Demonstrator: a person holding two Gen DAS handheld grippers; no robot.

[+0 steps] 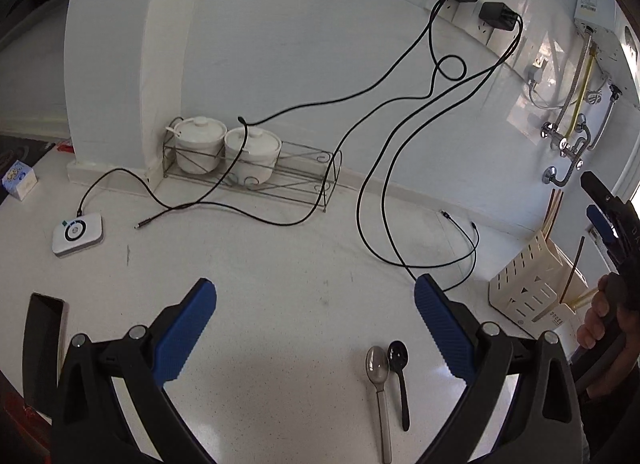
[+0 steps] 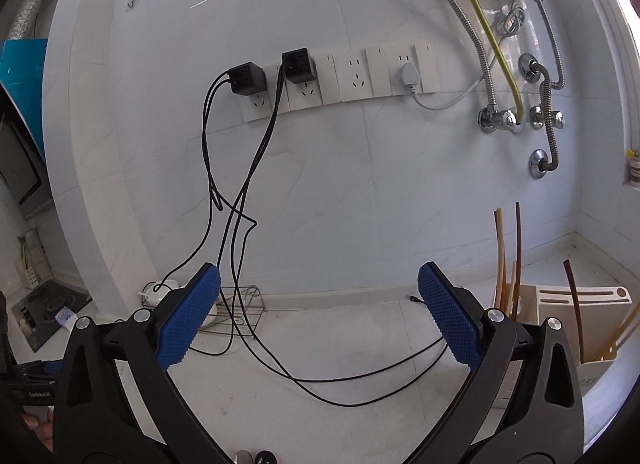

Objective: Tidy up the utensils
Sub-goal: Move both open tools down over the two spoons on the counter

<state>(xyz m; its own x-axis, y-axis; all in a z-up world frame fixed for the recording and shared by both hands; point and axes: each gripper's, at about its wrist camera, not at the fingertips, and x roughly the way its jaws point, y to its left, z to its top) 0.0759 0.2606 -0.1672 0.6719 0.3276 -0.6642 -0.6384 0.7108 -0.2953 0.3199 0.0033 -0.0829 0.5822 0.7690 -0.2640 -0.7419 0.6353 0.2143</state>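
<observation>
Two grippers were observed with jaws spread wide and nothing held: the left gripper (image 1: 316, 328) and the right gripper (image 2: 319, 314), each fitted with blue, cross-hatched rubber pads on black plastic arms. Between the left gripper's fingers, on the speckled white countertop (image 1: 280, 284), lay a polished metal spoon (image 1: 379, 380) and, just beside it on the right, a shorter glossy black spoon (image 1: 400, 380), handles towards the camera. Further right stood a cream, slotted plastic utensil holder (image 1: 528, 288) with slender chopsticks (image 2: 508, 256) upright inside; thin black cables (image 1: 380, 200) trailed across the counter.
</observation>
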